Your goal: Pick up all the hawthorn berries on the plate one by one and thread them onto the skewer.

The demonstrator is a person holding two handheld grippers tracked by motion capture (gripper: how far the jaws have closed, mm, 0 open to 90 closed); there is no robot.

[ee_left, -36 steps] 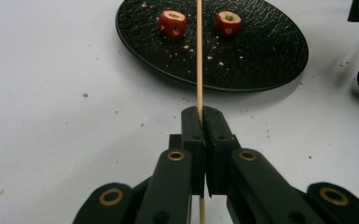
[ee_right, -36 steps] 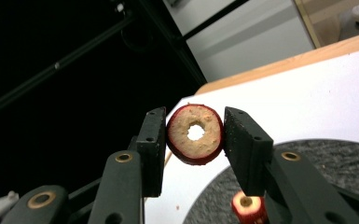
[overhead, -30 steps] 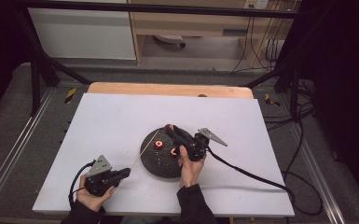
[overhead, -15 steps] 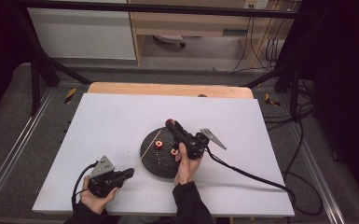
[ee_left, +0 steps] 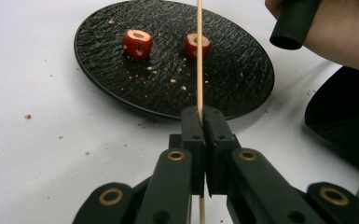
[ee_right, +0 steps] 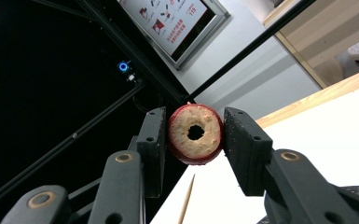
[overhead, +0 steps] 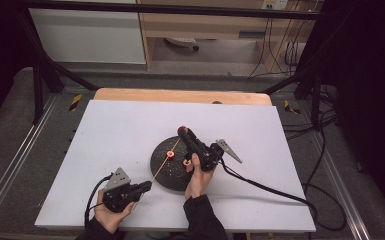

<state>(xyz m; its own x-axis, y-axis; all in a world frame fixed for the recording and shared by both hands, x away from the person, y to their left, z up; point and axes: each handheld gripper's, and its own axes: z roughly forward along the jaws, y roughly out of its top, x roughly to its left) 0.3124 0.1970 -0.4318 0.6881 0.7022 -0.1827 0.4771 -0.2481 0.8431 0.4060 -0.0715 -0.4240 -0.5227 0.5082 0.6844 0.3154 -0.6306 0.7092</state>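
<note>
The work in hand is threading cored red fruit slices onto a thin wooden skewer (ee_left: 199, 56).

The left claw (ee_left: 204, 122) is clamped narrow on the skewer near its lower end. In the left gripper view the stick rises straight up the middle of the frame, over the black plate (ee_left: 242, 79). In the high view the left claw (overhead: 145, 187) sits at the lower left of the white surface (overhead: 105, 130), and the skewer (overhead: 161, 167) slants up and to the right across the plate (overhead: 162, 172).

The right claw (ee_right: 193, 135) is closed on one fruit slice (ee_right: 195, 134), gripping it by its red skin at both sides, so the cored hole faces the camera at the centre of the right gripper view. The skewer's tip (ee_right: 186, 200) shows at the bottom of that frame, below the slice and not yet in the hole. In the high view this right claw (overhead: 183, 131) is raised above the plate's upper edge.

Two more slices lie on the plate in the upper part of the left gripper view, one to the left (ee_left: 137, 43) and one just behind the stick (ee_left: 196, 45).

The slice looks light, soft and crumbly; crumbs are scattered over the plate. It would likely crush or split under a hard squeeze, so a gentle hold on the skin rim, clear of the hole, seems best. The skewer is stiff but thin and liable to bend or snap; holding it low leaves a long length free for threading, though the tip may waver.
</note>
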